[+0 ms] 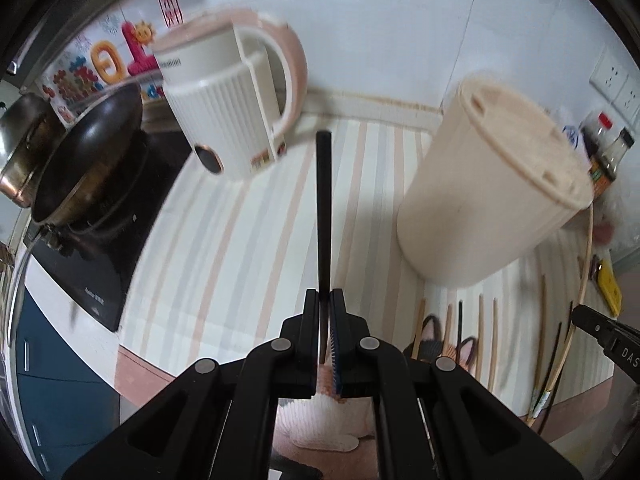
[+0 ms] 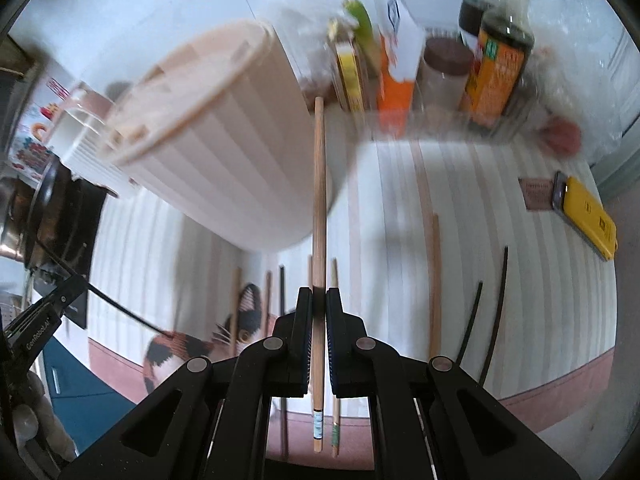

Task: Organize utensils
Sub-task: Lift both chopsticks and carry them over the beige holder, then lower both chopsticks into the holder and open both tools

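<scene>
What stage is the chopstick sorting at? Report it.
Nothing visibly stowed in the cream holder yet. In hand: left gripper clamps a black chopstick; right gripper clamps a wooden chopstick. Left: several loose chopsticks on the striped mat.

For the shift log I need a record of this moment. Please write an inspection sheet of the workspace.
Surface: striped tablecloth over the counter.
Job's things: beige slotted utensil holder; black chopstick and wooden chopstick lifted; loose chopsticks lying on the cloth.
Clutter: electric kettle, wok, sauce bottles, yellow phone.
Grippers: left gripper shut on the black chopstick; right gripper shut on the wooden chopstick.
Cables: nothing seen.
Surroundings: wall socket, white wall; cat below the counter edge.
</scene>
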`<state>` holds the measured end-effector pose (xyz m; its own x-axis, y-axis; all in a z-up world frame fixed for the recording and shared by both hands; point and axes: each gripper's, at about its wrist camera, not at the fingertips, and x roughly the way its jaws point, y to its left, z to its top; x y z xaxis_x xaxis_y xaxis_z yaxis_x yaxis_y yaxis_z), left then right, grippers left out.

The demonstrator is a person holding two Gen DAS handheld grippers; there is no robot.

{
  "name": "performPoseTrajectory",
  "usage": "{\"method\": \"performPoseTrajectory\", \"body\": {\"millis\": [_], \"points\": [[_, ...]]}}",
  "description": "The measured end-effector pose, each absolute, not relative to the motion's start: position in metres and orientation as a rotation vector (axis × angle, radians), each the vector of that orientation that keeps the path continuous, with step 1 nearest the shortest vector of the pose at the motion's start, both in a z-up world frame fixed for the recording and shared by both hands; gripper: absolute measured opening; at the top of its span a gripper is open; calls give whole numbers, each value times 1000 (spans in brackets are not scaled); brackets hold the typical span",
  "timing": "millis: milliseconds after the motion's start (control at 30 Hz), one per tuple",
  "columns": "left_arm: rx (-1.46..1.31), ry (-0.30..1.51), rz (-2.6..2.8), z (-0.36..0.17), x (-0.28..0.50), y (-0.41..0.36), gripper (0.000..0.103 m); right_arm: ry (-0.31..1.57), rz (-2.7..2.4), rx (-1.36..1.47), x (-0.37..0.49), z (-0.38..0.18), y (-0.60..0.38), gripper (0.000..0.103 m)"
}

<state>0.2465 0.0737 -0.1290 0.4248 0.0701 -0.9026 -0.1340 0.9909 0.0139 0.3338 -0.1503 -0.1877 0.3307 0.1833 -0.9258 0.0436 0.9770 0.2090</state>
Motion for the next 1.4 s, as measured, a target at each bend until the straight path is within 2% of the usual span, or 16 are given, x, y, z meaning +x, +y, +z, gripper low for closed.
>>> {"method": "performPoseTrajectory", "body": {"millis": [200, 467, 700, 833, 1033, 1400], "points": [[-84, 1053, 113, -95, 251, 75, 2, 1154, 132, 224, 338, -154, -144, 7], [-105, 913, 55, -15, 256, 68, 2, 1021, 200, 246, 350, -87, -140, 7], [-107, 802, -18, 60, 277, 56, 2, 884, 208, 240, 387, -33, -135, 7], [-96, 780, -48, 80, 298, 44, 2, 841, 191, 251, 417, -18, -134, 7], [-92, 830, -123, 77, 338, 16, 2, 792, 150, 313, 459, -15, -140, 7], [-66, 1014, -188, 14, 381, -19, 2, 686, 83, 339, 493, -47, -141, 7]]}}
